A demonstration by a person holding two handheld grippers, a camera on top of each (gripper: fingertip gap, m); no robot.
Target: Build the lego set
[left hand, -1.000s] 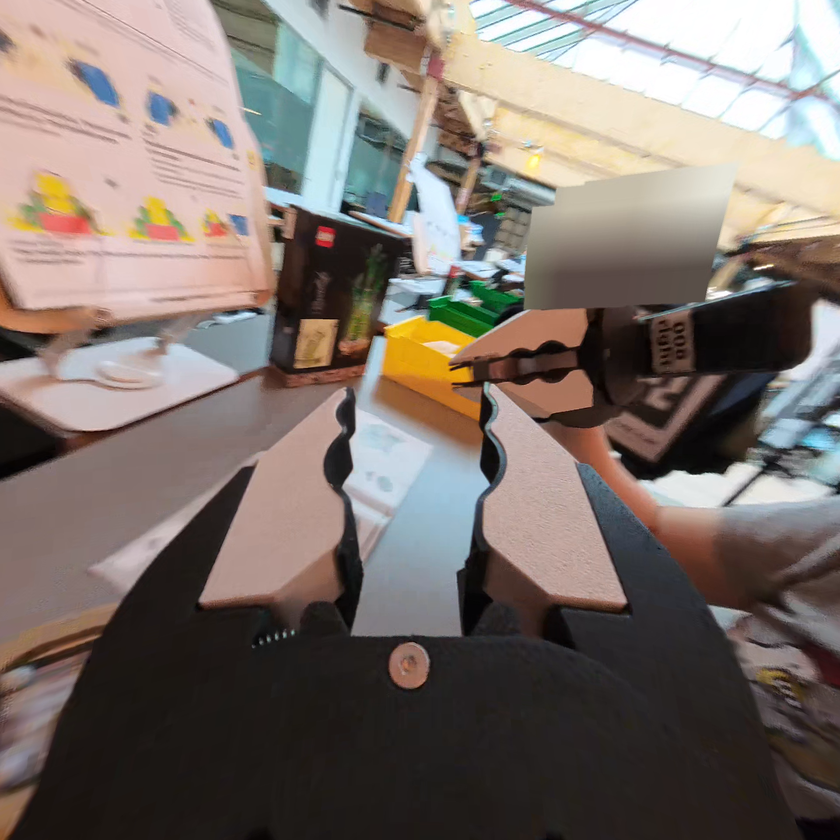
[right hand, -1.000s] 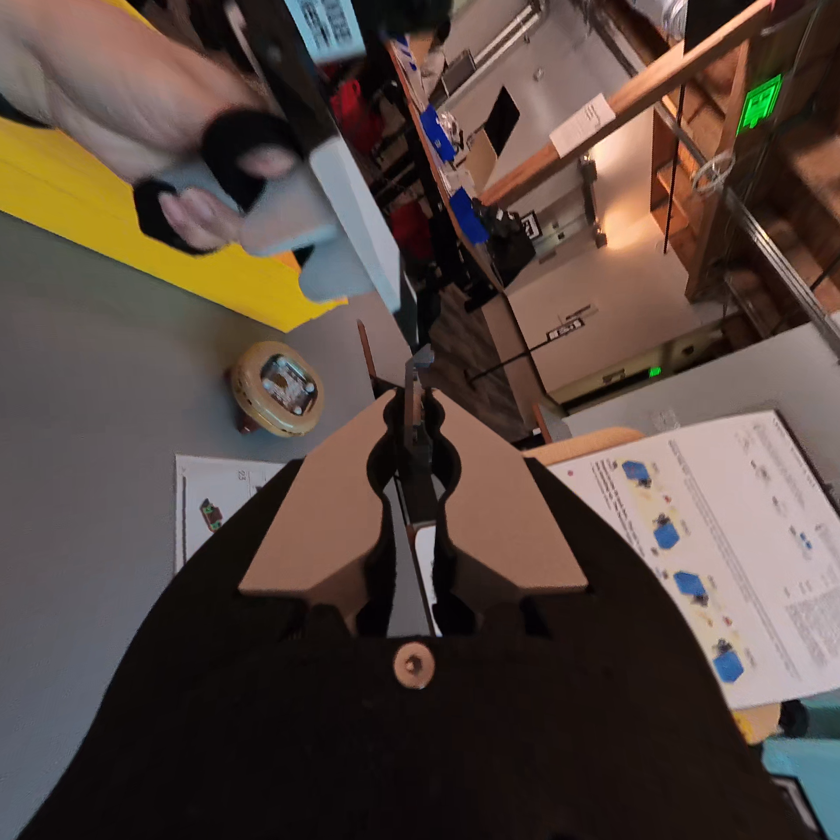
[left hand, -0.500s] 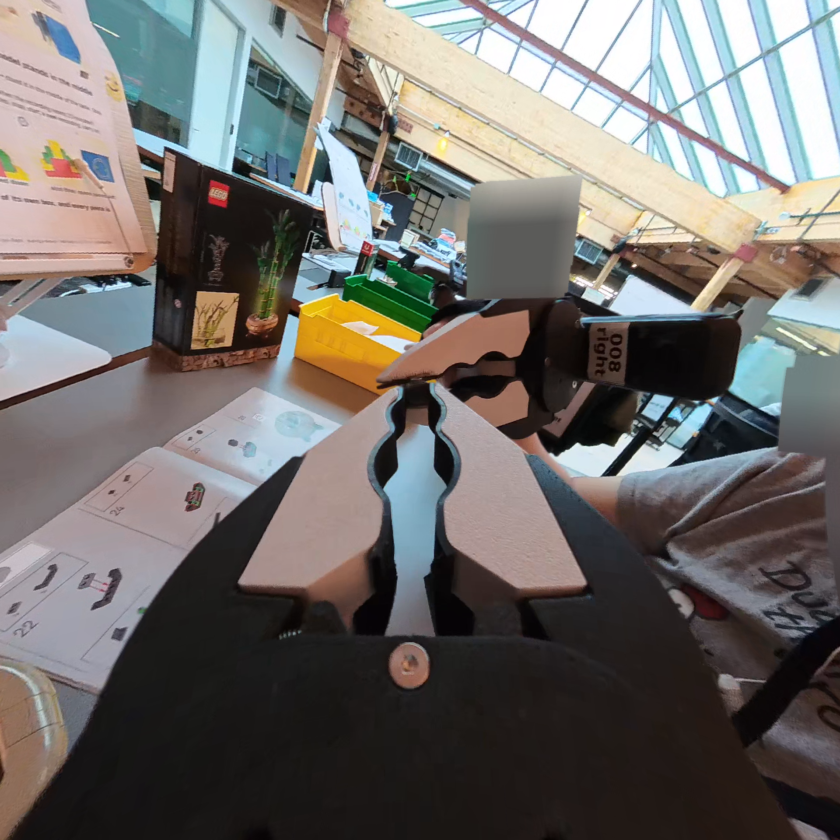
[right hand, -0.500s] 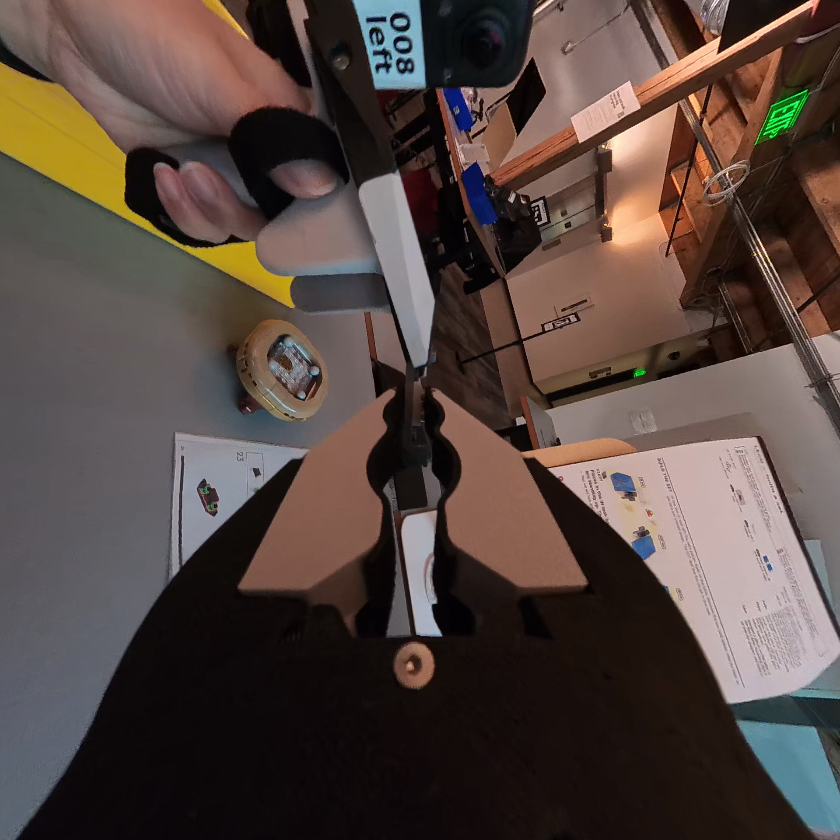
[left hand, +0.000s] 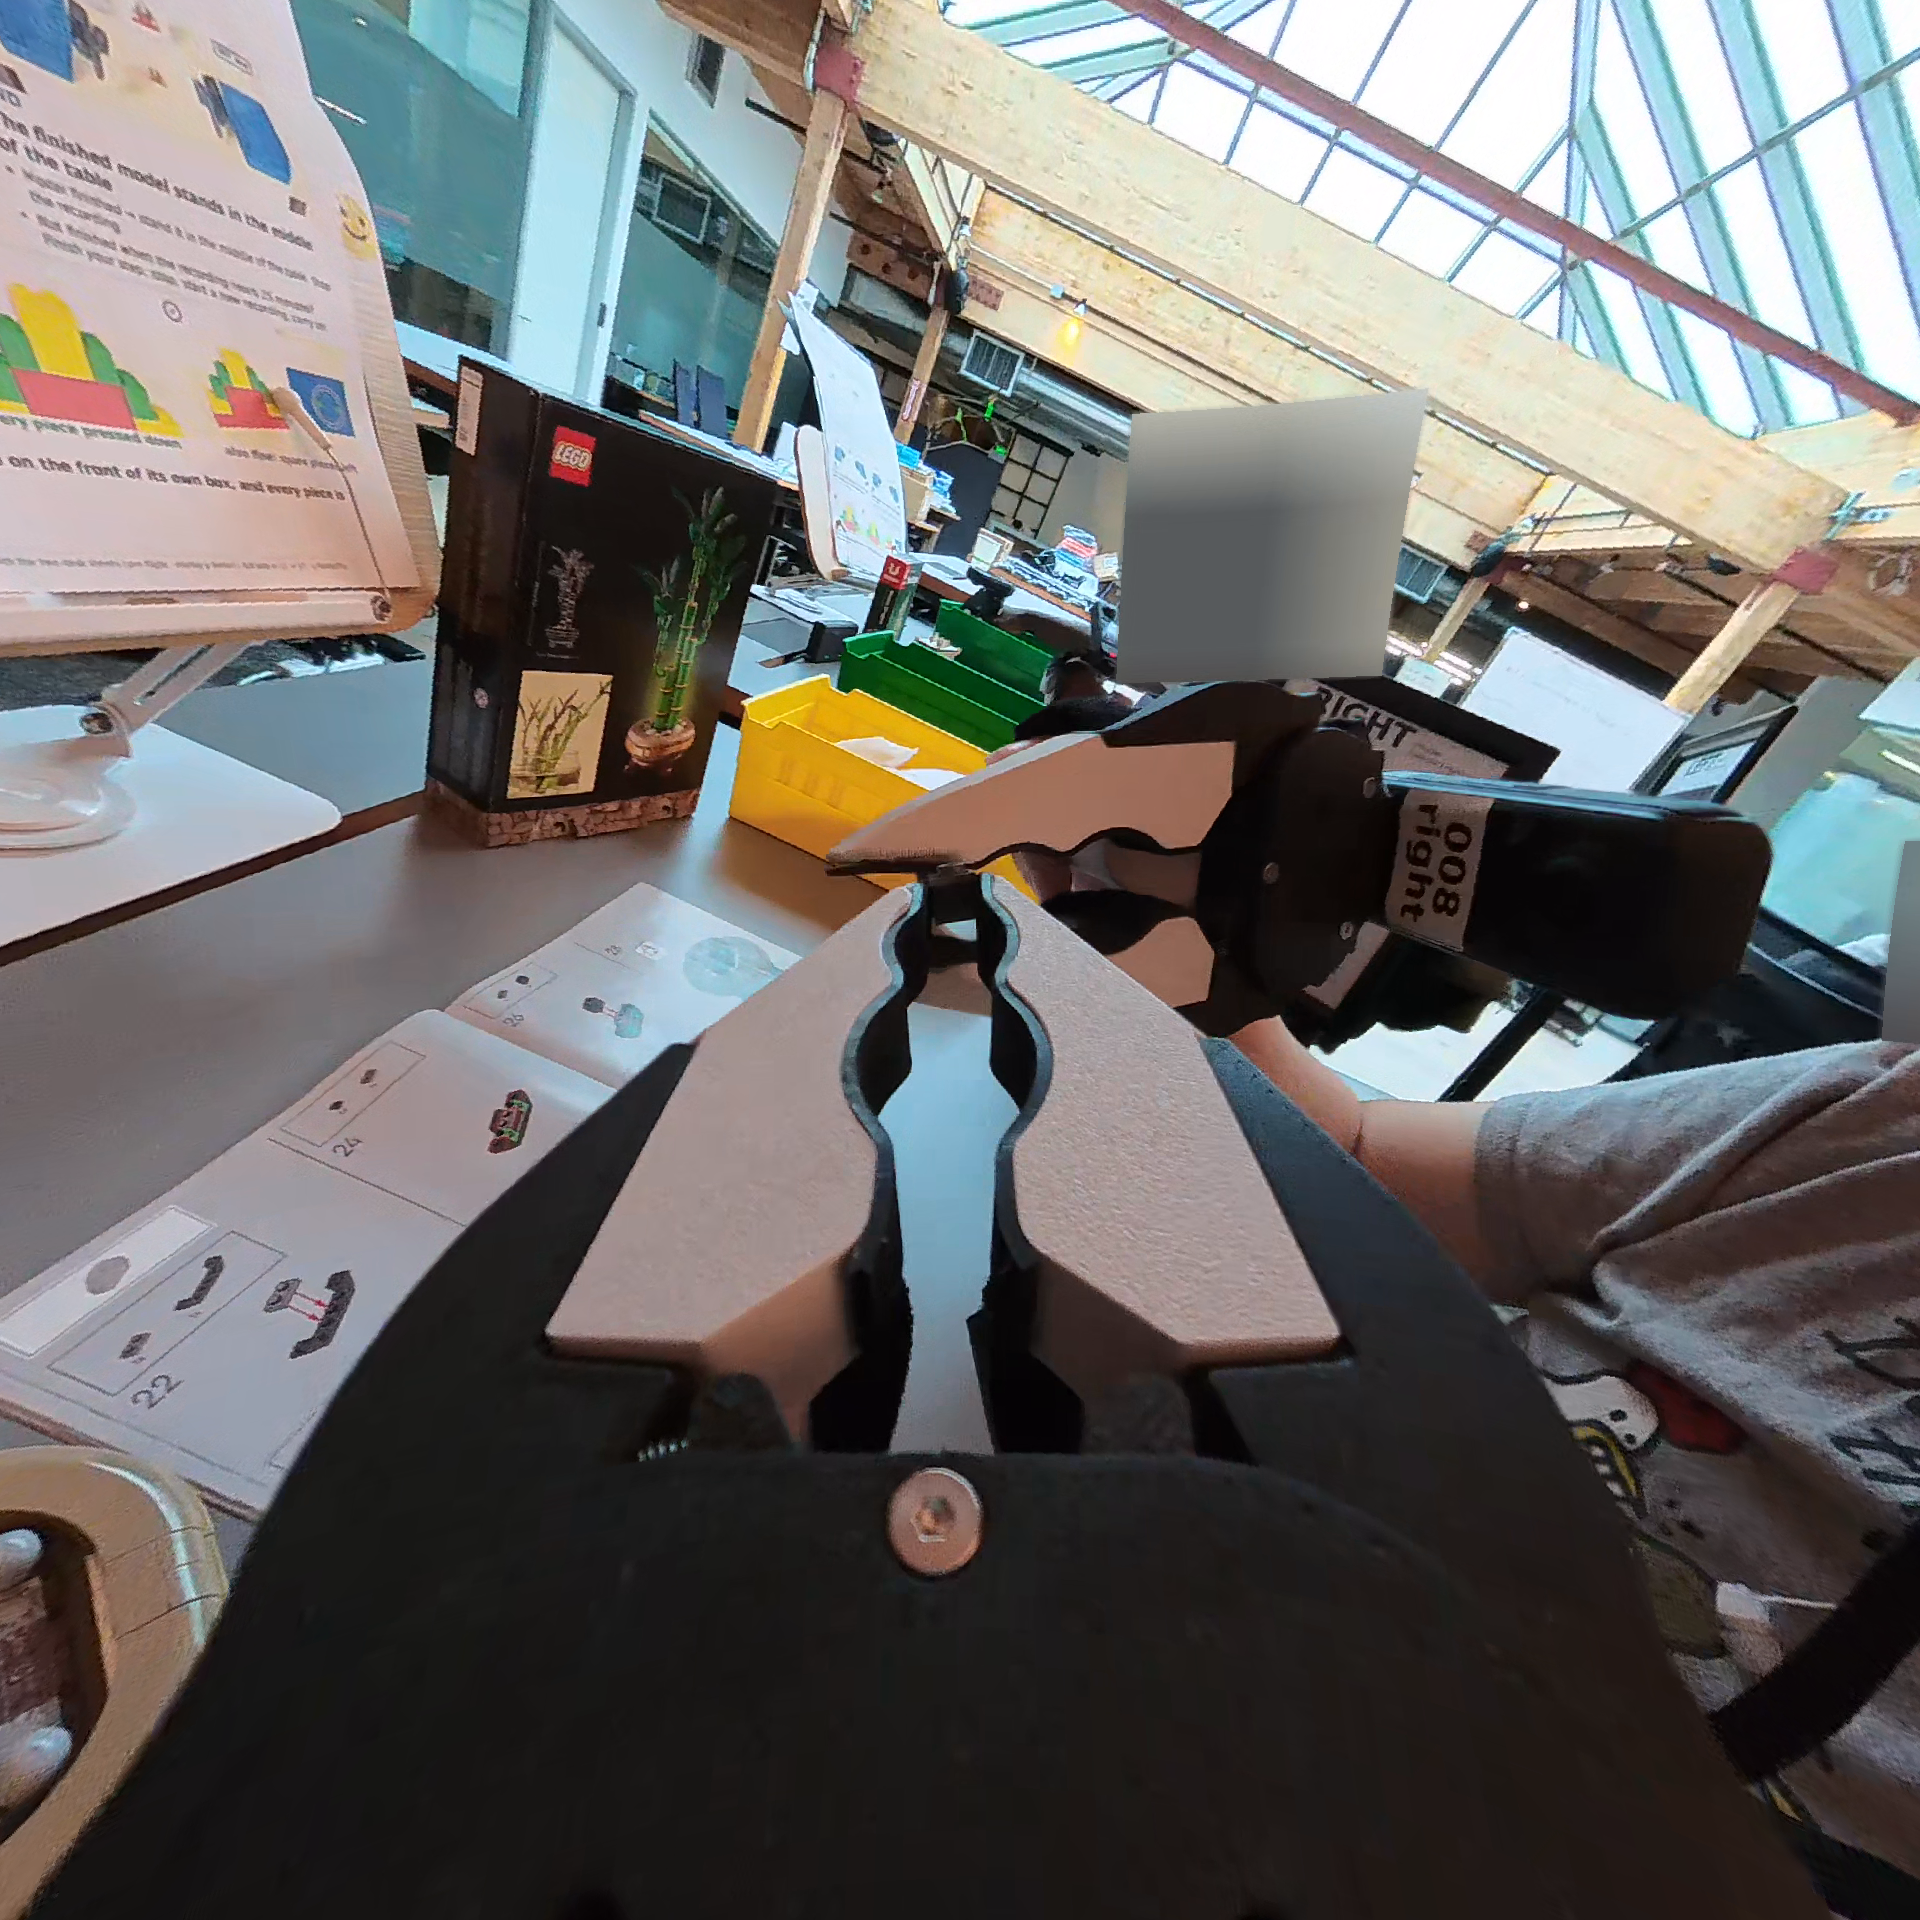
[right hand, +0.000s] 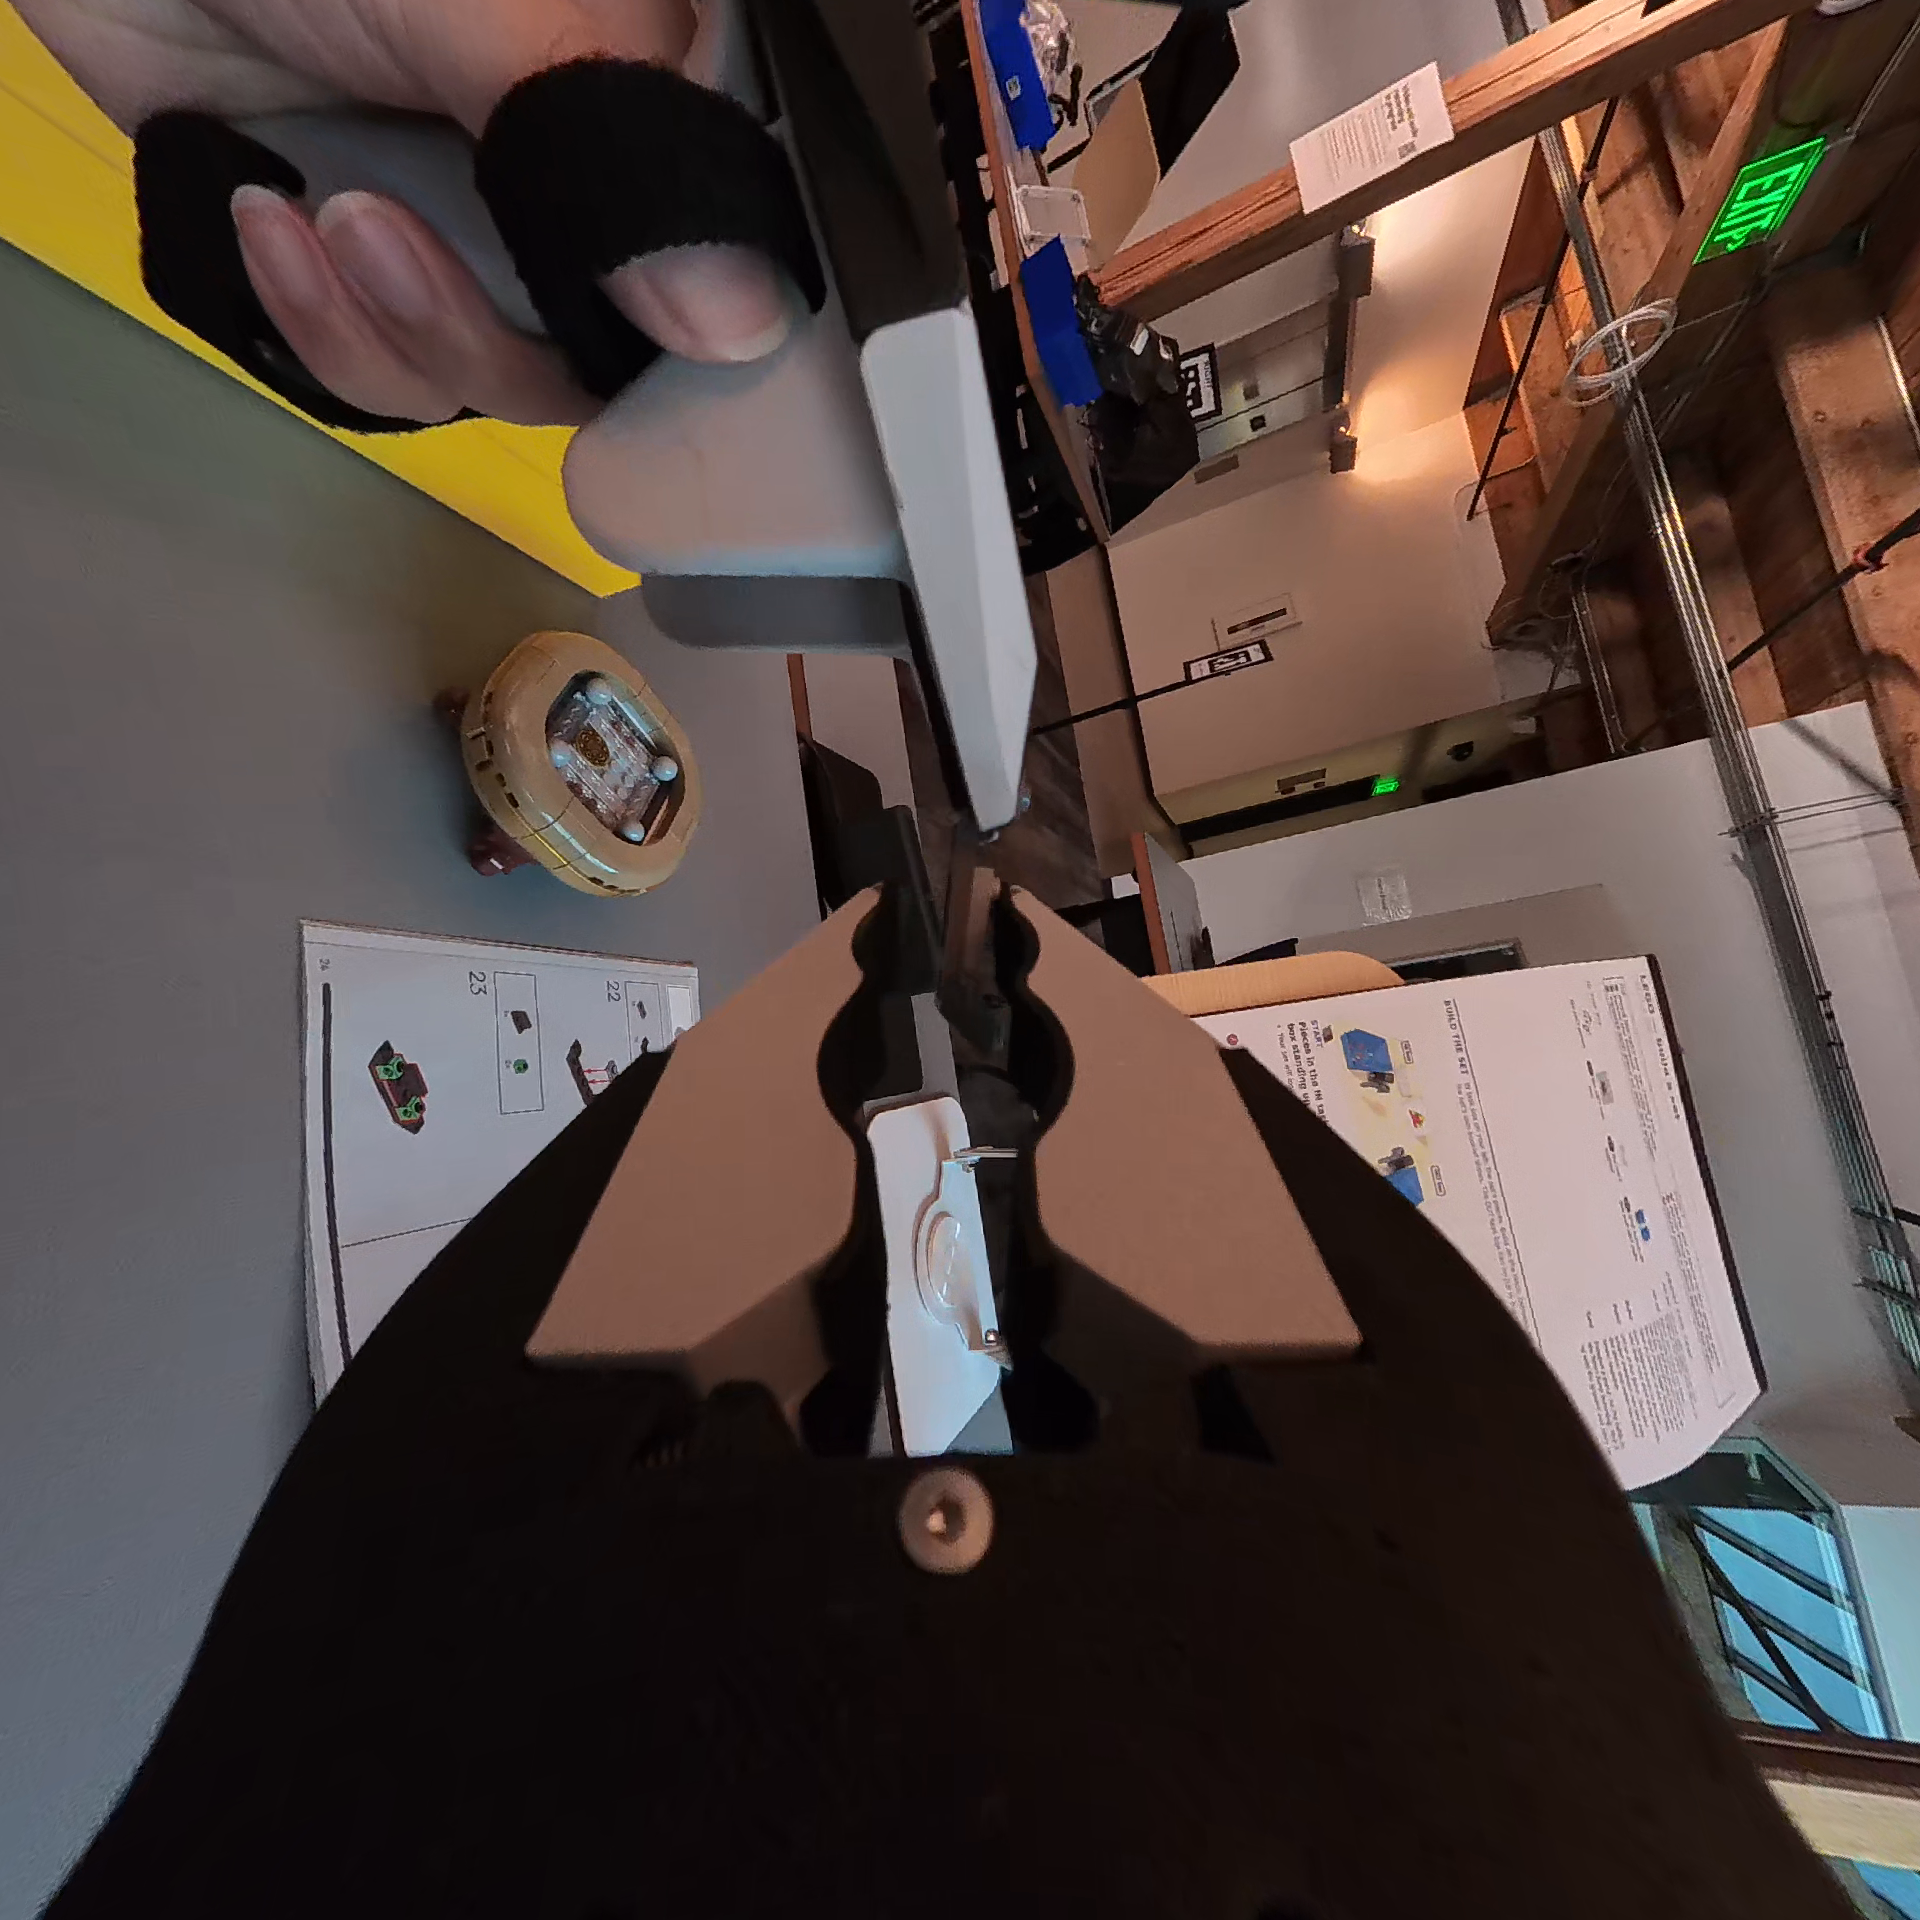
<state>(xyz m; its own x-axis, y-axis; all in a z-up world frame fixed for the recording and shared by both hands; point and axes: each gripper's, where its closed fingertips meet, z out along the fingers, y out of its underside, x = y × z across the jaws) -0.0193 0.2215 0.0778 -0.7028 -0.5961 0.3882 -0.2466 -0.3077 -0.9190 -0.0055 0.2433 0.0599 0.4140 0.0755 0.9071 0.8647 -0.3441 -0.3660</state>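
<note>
My left gripper (left hand: 948,896) and right gripper (right hand: 951,906) meet tip to tip in the air above the grey table (left hand: 260,966). Each is shut on a small dark lego piece (left hand: 951,912), which also shows between the right fingertips in the right wrist view (right hand: 968,935). I cannot tell whether it is one piece or two joined. The right gripper (left hand: 862,860) comes in from the right in the left wrist view. The left gripper (right hand: 992,816) comes down from above in the right wrist view. A tan round lego pot (right hand: 582,764) stands on the table below.
An open instruction booklet (left hand: 416,1143) lies on the table. A black lego box (left hand: 582,644), a yellow bin (left hand: 821,758) and a green bin (left hand: 935,675) stand behind it. A printed sheet on a stand (left hand: 177,312) is at the left. A person's arm (left hand: 1434,1174) is at the right.
My left gripper went from open to shut on the dark piece held by the right gripper. Both grippers have come closer together at the tips.
</note>
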